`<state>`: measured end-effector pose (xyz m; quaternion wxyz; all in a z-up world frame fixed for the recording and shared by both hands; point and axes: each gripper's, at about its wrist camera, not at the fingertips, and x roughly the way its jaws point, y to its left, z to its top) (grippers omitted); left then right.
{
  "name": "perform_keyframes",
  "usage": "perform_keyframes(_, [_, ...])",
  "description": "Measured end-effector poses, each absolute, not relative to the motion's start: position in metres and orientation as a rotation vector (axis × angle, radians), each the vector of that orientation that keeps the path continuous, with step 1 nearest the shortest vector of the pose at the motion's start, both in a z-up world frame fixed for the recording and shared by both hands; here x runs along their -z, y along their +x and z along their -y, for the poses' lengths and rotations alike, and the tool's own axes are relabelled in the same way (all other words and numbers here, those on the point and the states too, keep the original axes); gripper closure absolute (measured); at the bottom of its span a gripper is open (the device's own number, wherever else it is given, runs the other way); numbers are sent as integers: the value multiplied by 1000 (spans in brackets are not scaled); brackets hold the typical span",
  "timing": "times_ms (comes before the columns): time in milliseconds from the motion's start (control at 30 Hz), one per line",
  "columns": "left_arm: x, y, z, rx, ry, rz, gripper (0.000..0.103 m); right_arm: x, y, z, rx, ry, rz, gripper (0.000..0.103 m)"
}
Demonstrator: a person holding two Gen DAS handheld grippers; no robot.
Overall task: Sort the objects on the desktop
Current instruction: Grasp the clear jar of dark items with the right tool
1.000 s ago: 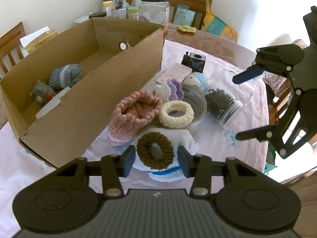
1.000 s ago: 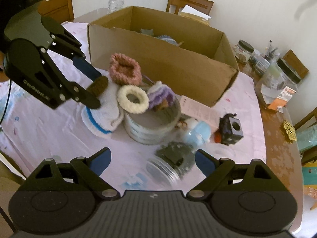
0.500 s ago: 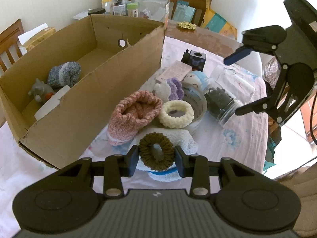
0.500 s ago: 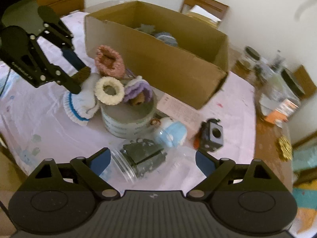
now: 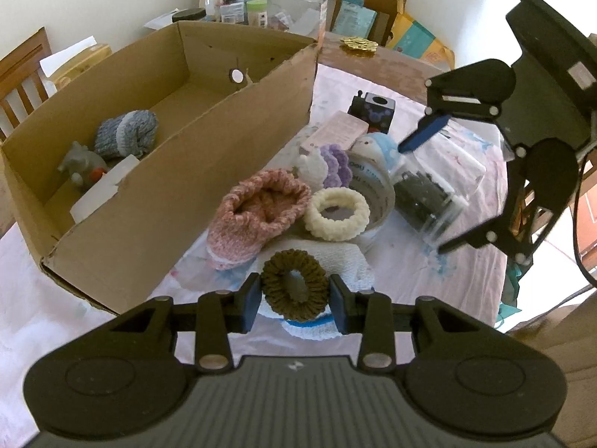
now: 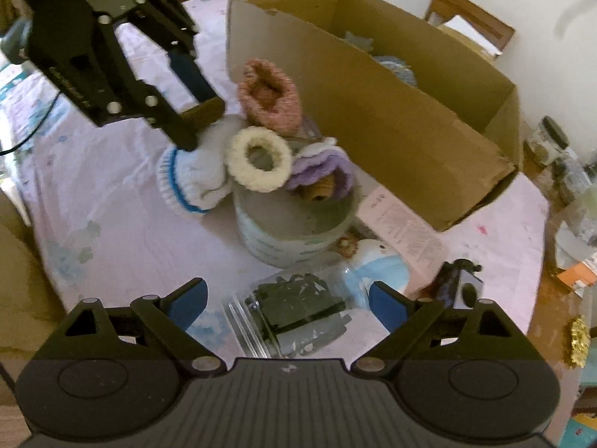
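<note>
My left gripper (image 5: 294,300) is shut on a brown scrunchie (image 5: 294,283), just above a white sock with a blue band (image 5: 335,261). A pink knitted bootie (image 5: 257,212), a cream scrunchie (image 5: 337,212) and a purple scrunchie (image 5: 337,164) lie around a tape roll (image 5: 377,186). My right gripper (image 6: 289,304) is open, its fingers on either side of a clear jar of dark clips (image 6: 298,311) that lies on its side. The cardboard box (image 5: 123,201) stands at the left and holds a grey-blue sock (image 5: 125,132) and a grey toy (image 5: 80,164).
A black cube (image 5: 373,110), a pink card (image 5: 335,132) and a blue-capped doll (image 5: 380,145) lie beyond the tape roll. Jars (image 5: 298,3) and packets stand at the table's far end. Wooden chairs surround the table. The table edge (image 5: 503,291) runs at the right.
My left gripper has closed on the brown scrunchie. My right gripper has moved down and closer, so the clear jar now lies between its open fingers.
</note>
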<state>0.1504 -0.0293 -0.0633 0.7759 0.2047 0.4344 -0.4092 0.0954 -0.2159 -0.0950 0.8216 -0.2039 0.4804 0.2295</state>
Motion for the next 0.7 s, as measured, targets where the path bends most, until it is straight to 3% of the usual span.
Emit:
perform_keyframes(433, [64, 153, 28, 896, 453, -953, 66, 113, 93, 200, -659, -688, -1077, 10])
perform_keyframes(700, [60, 155, 23, 887, 442, -946, 67, 106, 96, 200, -659, -653, -1077, 10])
